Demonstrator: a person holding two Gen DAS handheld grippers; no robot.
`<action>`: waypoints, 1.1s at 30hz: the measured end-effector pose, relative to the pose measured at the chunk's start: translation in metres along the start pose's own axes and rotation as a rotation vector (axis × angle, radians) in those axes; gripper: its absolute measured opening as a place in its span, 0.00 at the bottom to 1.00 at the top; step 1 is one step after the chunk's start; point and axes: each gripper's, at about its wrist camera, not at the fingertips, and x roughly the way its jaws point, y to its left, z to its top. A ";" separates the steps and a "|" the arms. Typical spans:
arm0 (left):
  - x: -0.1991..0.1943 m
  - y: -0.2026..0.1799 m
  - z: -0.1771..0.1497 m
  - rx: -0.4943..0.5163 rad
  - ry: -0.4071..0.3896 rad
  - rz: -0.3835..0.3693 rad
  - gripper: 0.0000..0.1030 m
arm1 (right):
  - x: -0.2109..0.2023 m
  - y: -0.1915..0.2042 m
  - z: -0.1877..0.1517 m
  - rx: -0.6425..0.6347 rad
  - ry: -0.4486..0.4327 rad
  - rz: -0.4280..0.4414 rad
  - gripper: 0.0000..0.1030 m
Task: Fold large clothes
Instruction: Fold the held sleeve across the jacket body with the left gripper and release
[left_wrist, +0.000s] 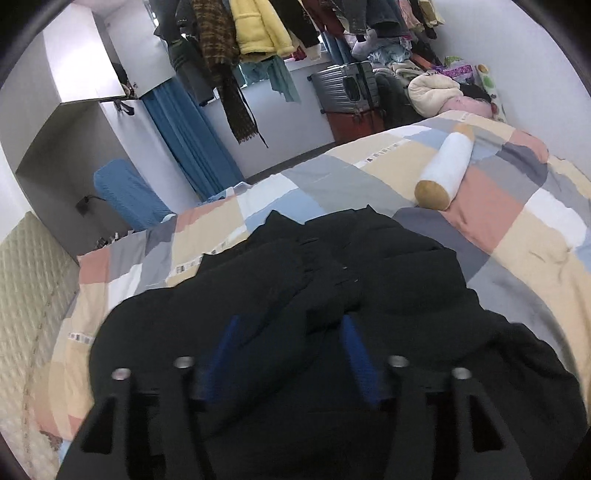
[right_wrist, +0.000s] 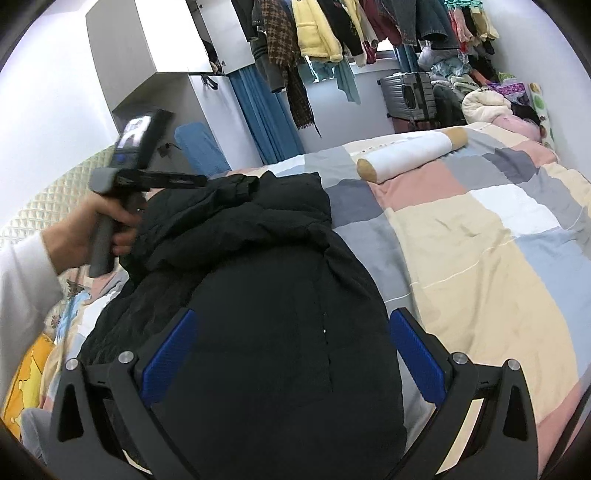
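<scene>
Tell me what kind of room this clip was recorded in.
A bedroom, most likely: a black coat lies on a bed with a patchwork quilt, clothes hang on a rail, and a suitcase stands by the wall.

The black coat (right_wrist: 266, 295) runs off the bottom edge; the left gripper's (right_wrist: 199, 181) fingers blur against its folds.

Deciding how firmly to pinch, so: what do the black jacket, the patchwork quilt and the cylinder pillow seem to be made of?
Black jacket: likely a padded synthetic shell, matte; it puffs in soft bulges with stitched seams. Patchwork quilt: probably woven cotton or a blend, matte, finely wrinkled, in printed color blocks. Cylinder pillow: plush-looking fabric, white body with tan ends; the filling cannot be seen.
</scene>
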 end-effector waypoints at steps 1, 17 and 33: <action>0.011 -0.006 0.000 0.003 0.013 -0.007 0.63 | 0.003 -0.001 0.000 0.005 0.007 -0.001 1.00; 0.069 0.007 0.009 -0.169 0.111 -0.034 0.10 | 0.038 0.000 -0.003 -0.061 0.058 -0.081 1.00; 0.018 -0.038 -0.013 -0.264 0.004 -0.383 0.08 | 0.016 -0.005 0.003 -0.019 -0.008 -0.097 1.00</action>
